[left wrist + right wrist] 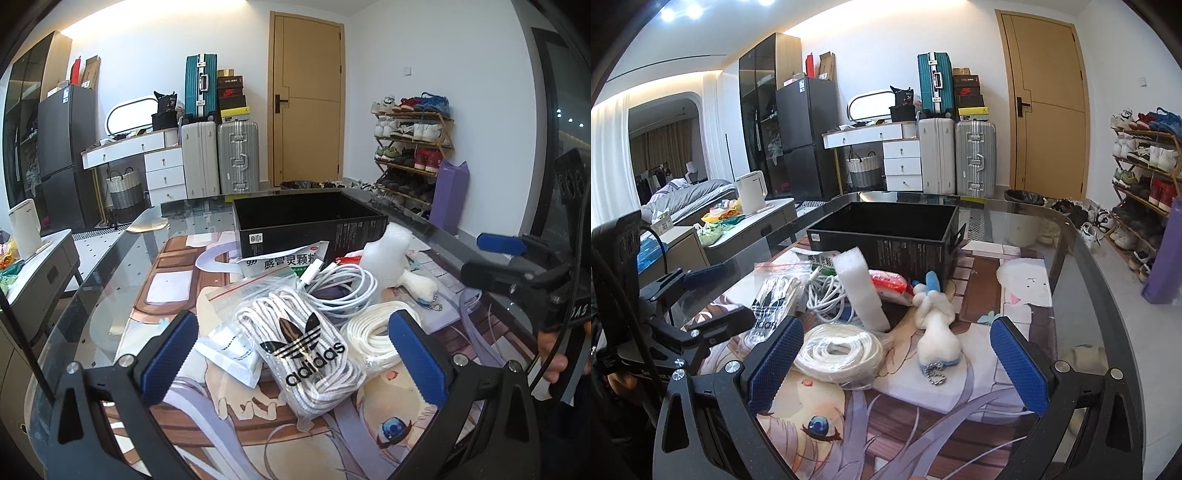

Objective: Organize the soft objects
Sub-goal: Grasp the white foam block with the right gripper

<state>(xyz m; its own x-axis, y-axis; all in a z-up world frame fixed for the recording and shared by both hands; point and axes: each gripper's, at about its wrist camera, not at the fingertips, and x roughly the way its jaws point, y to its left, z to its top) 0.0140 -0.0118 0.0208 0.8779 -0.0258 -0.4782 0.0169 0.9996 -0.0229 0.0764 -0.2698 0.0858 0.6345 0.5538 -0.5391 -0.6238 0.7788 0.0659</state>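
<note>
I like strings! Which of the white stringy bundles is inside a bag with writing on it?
The striped laces in the clear adidas bag. The white cable and the rope coil lie bare.

My left gripper (pixel 295 354) hangs with its jaws wide apart, holding nothing, above the adidas bag (pixel 306 350) of laces on the table (pixel 110 266). Just right of the bag lies a white rope coil (pixel 369 332); behind it, a white cable (pixel 340 288) and a medicine packet (pixel 280 262). Farther back stands a black box (pixel 306 225), open on top. A foam piece (pixel 391 251) and a plush toy (pixel 417 286) lie to the right. My right gripper (pixel 484 258) shows at the right edge, jaws apart, with my hand (pixel 554 354) below it.
</note>
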